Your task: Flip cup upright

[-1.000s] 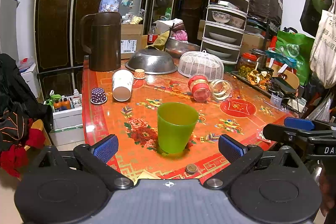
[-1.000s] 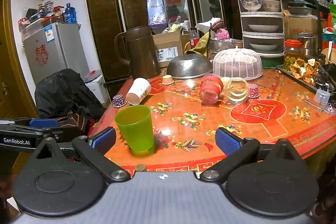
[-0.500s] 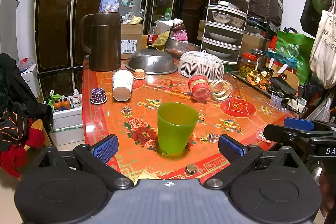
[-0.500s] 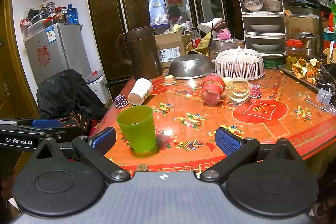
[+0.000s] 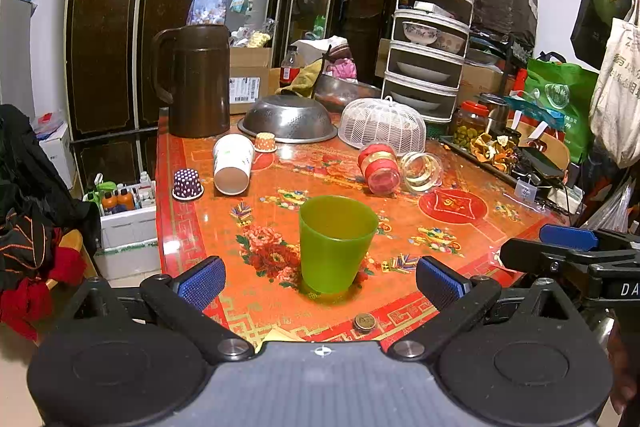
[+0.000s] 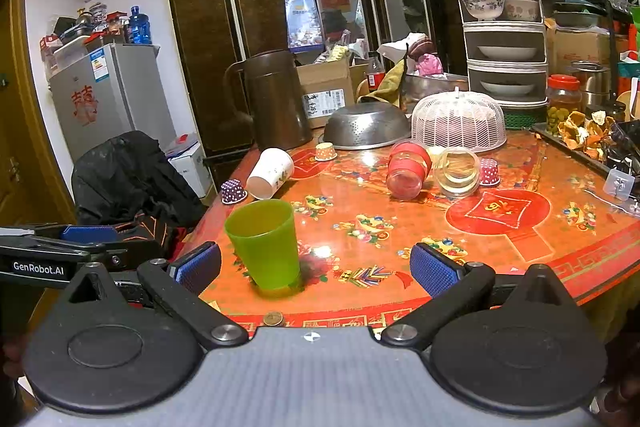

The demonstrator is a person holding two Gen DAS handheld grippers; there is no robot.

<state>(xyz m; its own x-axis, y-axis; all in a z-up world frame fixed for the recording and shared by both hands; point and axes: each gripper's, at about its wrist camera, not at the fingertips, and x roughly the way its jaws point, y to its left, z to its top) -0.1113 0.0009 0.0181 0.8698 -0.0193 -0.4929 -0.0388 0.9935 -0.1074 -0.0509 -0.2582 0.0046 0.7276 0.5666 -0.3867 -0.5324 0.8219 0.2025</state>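
Purple capsule (image 5: 187, 183): seen at the far left of the table (image 5: 460, 227), base up, just beside the paper cup.
Paper cup (image 5: 233, 164): found lying on its side, mouth toward the camera; judged to be a cup not yet flipped upright.
Left gripper (image 5: 320, 281): held wide apart and empty at the near table edge, nothing between its blue pads.
Green cup (image 5: 337, 243): standing upright, mouth up, near the front edge and framed between the left gripper's pads without being touched; this cup is judged done.
Coin (image 5: 364, 321): lying close to the front edge, near the green cup's base.
Red jar (image 5: 379, 169) and glass jar (image 5: 421, 170): both on their sides, touching or nearly so, well behind the green cup.
Right gripper (image 6: 316, 267): likewise spread open and holding nothing; the green cup is seen just inside its left pad.
Risk, green cup: it could be toppled off the near edge if a reach toward the paper cup is swept through it.
Risk, paper cup: its thin wall could be crushed by a hard squeeze, or it could be rolled into the purple capsule by a glancing touch.
Risk, jars: they could be set rolling if bumped.
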